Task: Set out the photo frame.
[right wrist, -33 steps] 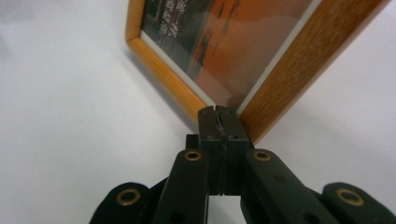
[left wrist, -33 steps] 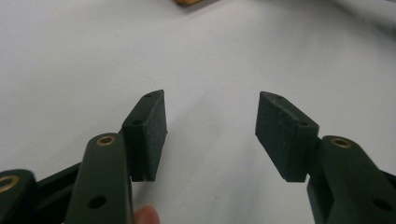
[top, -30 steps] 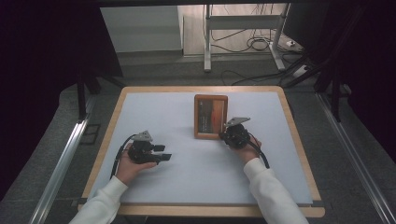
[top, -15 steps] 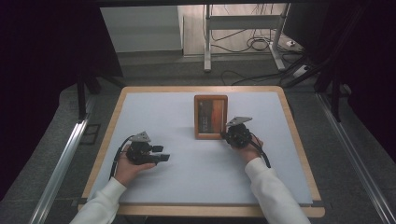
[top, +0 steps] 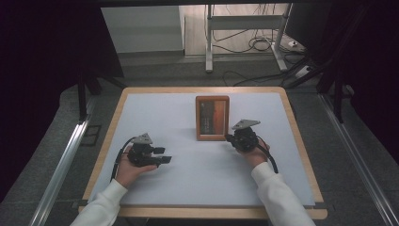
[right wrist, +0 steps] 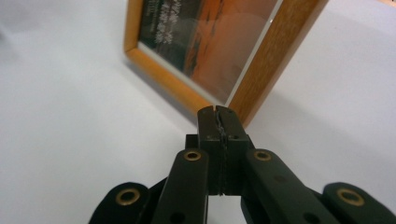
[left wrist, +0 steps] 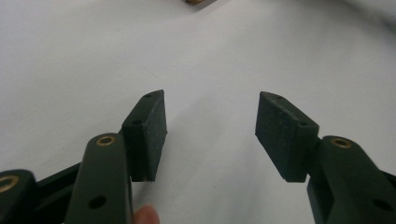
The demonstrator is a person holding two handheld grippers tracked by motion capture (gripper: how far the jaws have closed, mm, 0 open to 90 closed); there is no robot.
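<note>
A small wooden picture frame [top: 212,118] lies flat on the white table top [top: 188,188], a little beyond the middle and toward the far edge. Its border is a warm orange-brown wood, lighter honey-coloured along the inner lip as seen in the right gripper view [right wrist: 261,60], and it is taller than it is wide. Under the glass sits a print that is dark greenish on one side, with rows of pale lettering too small to read, and glowing orange on the other, like a sunset scene.

The right gripper [top: 234,137] rests just beside the frame's near right corner, its jaws pressed fully together with nothing between them; in its own view the closed tips [right wrist: 218,114] sit right at that corner, though I cannot tell whether they actually touch the wood.

The left gripper [top: 162,156] lies well apart from the frame, low on the left of the table, its jaws spread wide and holding nothing, only bare white surface between the pads [left wrist: 152,133].
</note>
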